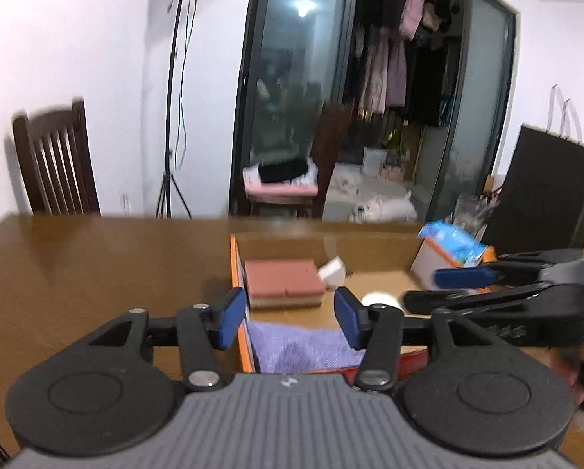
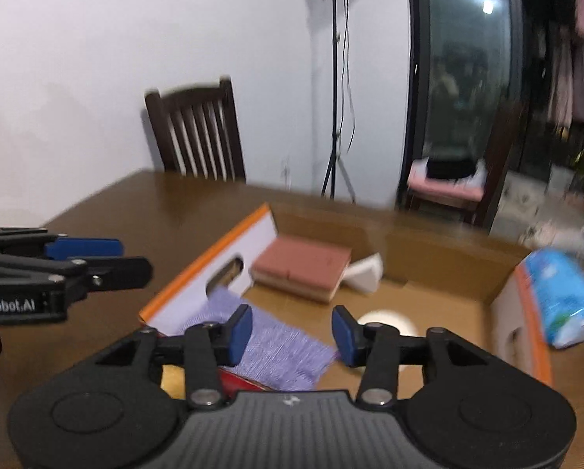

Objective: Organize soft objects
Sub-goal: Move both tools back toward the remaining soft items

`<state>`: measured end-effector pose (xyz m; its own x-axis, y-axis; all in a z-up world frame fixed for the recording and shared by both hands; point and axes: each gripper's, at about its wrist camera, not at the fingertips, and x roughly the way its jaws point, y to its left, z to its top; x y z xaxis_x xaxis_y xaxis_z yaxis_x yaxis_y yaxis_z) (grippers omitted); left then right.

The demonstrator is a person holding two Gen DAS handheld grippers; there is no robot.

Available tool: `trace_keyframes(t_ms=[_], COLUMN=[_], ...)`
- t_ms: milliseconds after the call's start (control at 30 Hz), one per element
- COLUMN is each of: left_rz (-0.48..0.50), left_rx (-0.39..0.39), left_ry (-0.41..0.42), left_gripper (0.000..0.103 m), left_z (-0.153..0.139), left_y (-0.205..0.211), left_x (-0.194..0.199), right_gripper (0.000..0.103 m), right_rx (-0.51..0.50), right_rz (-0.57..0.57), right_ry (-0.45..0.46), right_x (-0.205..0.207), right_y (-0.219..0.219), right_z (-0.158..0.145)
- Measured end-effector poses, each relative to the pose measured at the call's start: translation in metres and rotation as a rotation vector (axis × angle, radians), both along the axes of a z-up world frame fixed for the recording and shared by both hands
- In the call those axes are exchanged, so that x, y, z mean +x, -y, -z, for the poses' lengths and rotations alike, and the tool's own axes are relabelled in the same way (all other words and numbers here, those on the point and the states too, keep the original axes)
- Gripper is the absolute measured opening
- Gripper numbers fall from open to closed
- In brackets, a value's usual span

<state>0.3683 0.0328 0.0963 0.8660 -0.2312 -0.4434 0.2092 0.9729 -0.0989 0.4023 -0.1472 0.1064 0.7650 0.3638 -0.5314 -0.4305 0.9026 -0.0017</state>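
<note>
Box (image 2: 440, 258) on tabletop (image 2: 143, 203): only right wrist view shows its side handle cutout. Purple cloth (image 2: 276, 351), ribbed and flat, lies at box's near end; pink sponge (image 1: 282, 279) further in. Left tool (image 1: 288, 320) and right tool (image 2: 292, 330) both released, nothing between pads.

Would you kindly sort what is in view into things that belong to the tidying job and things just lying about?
Job: box, purple cloth, sponge, white roll, blue pack.

Lying about: chair, tripod, hanging clothes, black bag.
</note>
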Motion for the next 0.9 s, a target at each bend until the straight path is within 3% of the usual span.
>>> trace_keyframes(t_ms=[200,400,567,667,800,900], left_rz=[-0.001,-0.041,-0.106,-0.111,-0.085,-0.068], left_rx=[0.034,0.047,0.093,0.053,-0.034,-0.016], left_ry=[0.107,0.175,0.254,0.257,0.197,0.146], left_gripper=[0.062,0.066,0.072,0.077,0.083,0.083], left_z=[-0.031,-0.03,0.009,0.034,0.065,0.072], left_y=[0.008,0.023,0.028,0.031,0.025,0.028], left_x=[-0.067,-0.13,-0.212,-0.264,-0.316,-0.318], right_gripper=[0.057,0.06,0.064,0.069,0.072,0.072], right_rx=[-0.006,0.038,0.042,0.026,0.084,0.148], right_rz=[0.054,0.103,0.092,0.084,0.091,0.087], right_ry=[0.153,0.224,0.332,0.355,0.302,0.232], right_x=[-0.074,-0.14,-0.232,-0.287,-0.342,-0.361], right_y=[0.055,0.091,0.101,0.098,0.097,0.098], right_z=[-0.057,-0.068,-0.029,0.005,0.048,0.068])
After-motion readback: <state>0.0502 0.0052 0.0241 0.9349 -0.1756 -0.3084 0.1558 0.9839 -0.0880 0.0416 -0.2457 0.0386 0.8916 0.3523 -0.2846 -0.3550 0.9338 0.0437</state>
